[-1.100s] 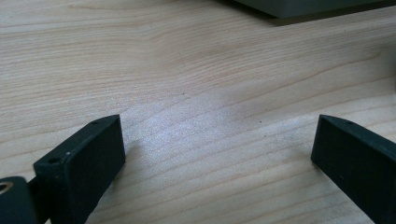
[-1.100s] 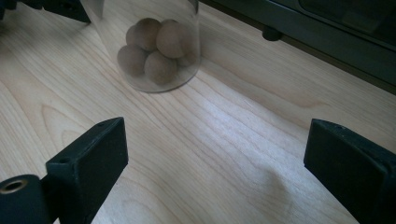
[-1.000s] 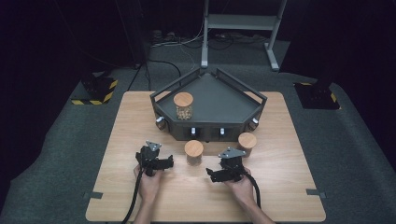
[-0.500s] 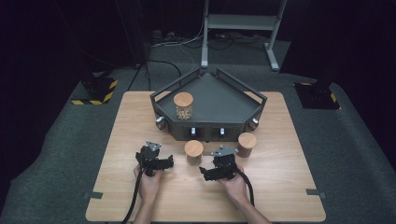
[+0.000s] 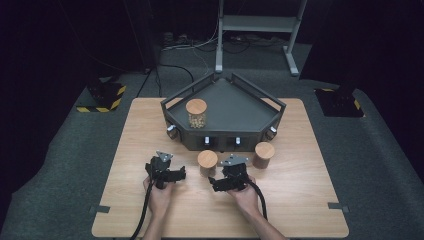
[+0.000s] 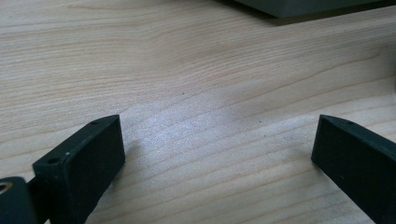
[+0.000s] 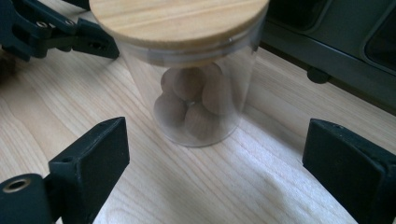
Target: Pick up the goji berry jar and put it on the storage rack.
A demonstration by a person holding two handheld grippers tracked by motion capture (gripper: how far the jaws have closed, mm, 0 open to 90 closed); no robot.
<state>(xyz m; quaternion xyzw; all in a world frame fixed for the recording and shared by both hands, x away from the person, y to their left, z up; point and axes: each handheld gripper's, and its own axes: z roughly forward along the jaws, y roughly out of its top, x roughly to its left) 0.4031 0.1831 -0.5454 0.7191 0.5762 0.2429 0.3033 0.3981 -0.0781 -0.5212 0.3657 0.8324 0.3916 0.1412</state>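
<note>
The clear glass jar with a round wooden lid, holding a few brown rounded nuts, stands upright on the pale wooden table, just in front of the dark grey five-sided tray; in the high view this jar sits near the tray's front wall, between the two hands; the right tongs face it from close by, jaws spread wide to either side of its base, touching nothing, though they have just been narrowing a little with the jar not yet between the pads; in the high view the right tongs lie just right of the jar, borne by a hand that comes in from the bottom edge; the left tongs hang over bare table, jaws wide apart and holding nothing; from above the left tongs sit just left of the jar, apart from it; a second jar with a wooden lid stands on the table to the right, near the tray's front corner; a third wooden-lidded jar with pale contents stands inside the tray, towards its left side; black cables trail from both tongs towards the bottom edge of the table.
</note>
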